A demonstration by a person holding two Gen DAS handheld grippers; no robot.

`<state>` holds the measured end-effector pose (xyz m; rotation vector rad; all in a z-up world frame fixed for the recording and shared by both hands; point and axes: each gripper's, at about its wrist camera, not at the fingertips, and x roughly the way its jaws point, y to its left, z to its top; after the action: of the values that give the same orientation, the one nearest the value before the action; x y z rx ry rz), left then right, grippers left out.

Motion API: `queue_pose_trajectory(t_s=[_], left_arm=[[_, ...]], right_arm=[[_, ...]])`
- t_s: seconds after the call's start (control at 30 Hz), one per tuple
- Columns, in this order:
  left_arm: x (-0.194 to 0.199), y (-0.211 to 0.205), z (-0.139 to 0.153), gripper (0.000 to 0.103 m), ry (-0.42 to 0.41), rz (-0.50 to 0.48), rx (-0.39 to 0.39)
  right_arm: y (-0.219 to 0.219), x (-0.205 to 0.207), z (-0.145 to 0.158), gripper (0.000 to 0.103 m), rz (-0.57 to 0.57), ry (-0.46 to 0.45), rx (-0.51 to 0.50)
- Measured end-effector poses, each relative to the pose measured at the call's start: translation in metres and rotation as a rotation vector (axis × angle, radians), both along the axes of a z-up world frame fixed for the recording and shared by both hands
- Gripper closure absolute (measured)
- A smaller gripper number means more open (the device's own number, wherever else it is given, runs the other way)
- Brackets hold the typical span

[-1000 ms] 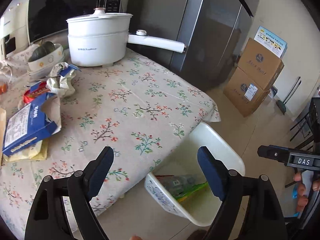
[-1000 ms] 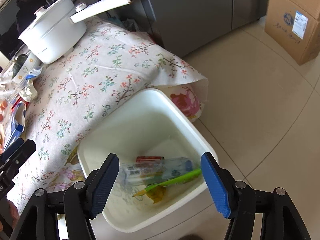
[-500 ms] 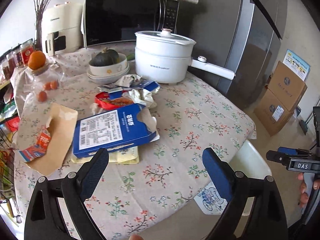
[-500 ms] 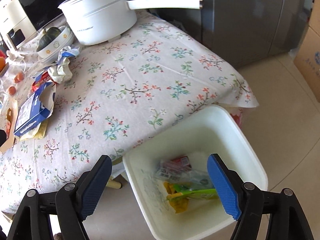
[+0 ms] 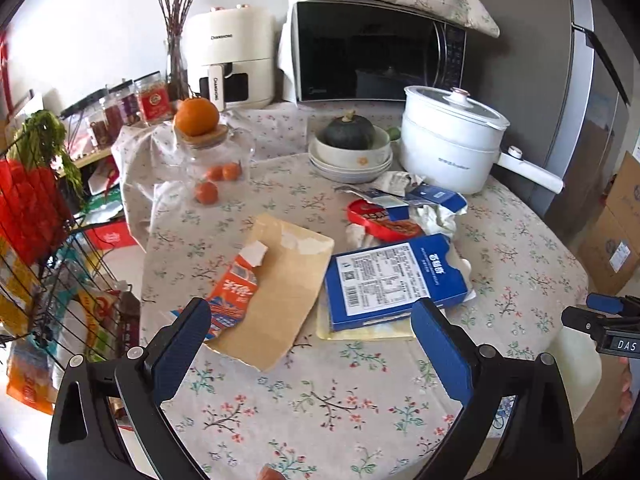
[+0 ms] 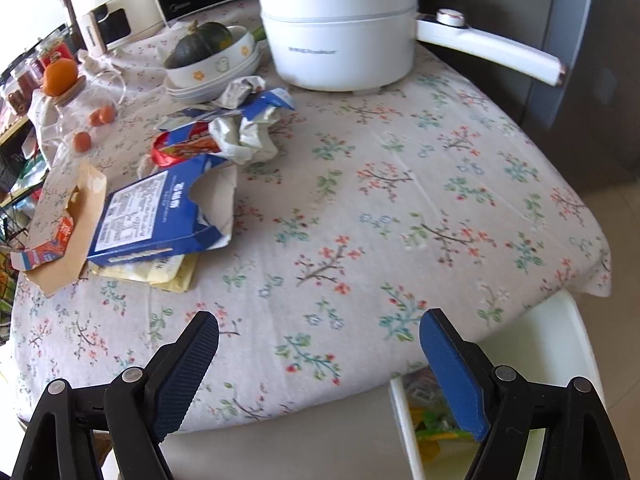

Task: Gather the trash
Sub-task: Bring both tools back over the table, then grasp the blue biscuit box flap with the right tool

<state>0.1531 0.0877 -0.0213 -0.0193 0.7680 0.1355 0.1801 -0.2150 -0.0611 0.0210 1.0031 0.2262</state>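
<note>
My left tool (image 5: 310, 330) stands wide open with nothing between its blue pads, held above the near edge of the bench (image 5: 320, 400). Just past its left pad, at about 11 o'clock, lies a torn orange carton (image 5: 234, 294) resting on a flat brown envelope (image 5: 280, 292). At 1 o'clock from the same tool a blue box (image 5: 394, 280) lies label-up, sitting on a pale yellow packet (image 5: 360, 330) that pokes out beneath it. Further on at 12 to 1 o'clock are a red wrapper (image 5: 380, 222) and crumpled paper (image 5: 434, 210), touching each other, near stacked bowls (image 5: 350, 160) holding a dark green squash (image 5: 349, 132). A white pot (image 5: 452, 140) with a long handle stands just beside the bowls at 1 o'clock, and a microwave (image 5: 372, 48) stands behind them. A glass jar (image 5: 214, 160) with an orange on its lid is at 11 o'clock.

My right tool (image 6: 320, 368) is also spread wide and grips nothing, hovering over the bench's near edge. Below its right pad, at 5 o'clock, the white bin (image 6: 560, 400) sits on the floor partly tucked under the cloth's hanging corner, with green and yellow wrappers (image 6: 436, 436) inside. The pile of trash lies well apart from this tool, at 10 to 11 o'clock
</note>
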Motion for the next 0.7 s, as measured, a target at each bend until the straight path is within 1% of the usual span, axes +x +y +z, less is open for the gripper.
queue_pose_trajectory(t_s=[0.07, 0.13, 0.23, 0.27, 0.33, 0.43, 0.5, 0.6, 0.7], left_arm=[[0.003, 0.012, 0.001, 0.002, 0.022, 0.027, 0.003], [0.004, 0.023, -0.003, 0.002, 0.030, 0.046, -0.025], [0.004, 0.041, -0.023, 0.002, 0.035, 0.067, -0.062], [0.006, 0.046, -0.032, 0.002, 0.053, 0.076, -0.065], [0.014, 0.054, -0.044, 0.002, 0.114, 0.077, -0.071], [0.022, 0.063, -0.049, 0.002, 0.116, 0.059, -0.049], [0.030, 0.072, -0.055, 0.002, 0.140, 0.060, -0.044], [0.040, 0.095, -0.065, 0.002, 0.175, 0.095, -0.102], [0.044, 0.119, -0.070, 0.002, 0.163, 0.137, -0.215]], right_arm=[[0.019, 0.007, -0.001, 0.016, 0.025, 0.000, 0.008], [0.036, 0.013, -0.002, 0.016, 0.043, 0.000, 0.017], [0.057, 0.022, -0.006, 0.016, 0.059, 0.011, 0.041], [0.063, 0.026, -0.009, 0.016, 0.063, 0.018, 0.051], [0.071, 0.034, -0.015, 0.016, 0.064, 0.040, 0.070], [0.076, 0.045, -0.029, 0.016, 0.054, 0.081, 0.079], [0.077, 0.052, -0.038, 0.016, 0.042, 0.107, 0.085], [0.074, 0.063, -0.051, 0.016, 0.013, 0.141, 0.108], [0.070, 0.074, -0.060, 0.016, -0.009, 0.166, 0.150]])
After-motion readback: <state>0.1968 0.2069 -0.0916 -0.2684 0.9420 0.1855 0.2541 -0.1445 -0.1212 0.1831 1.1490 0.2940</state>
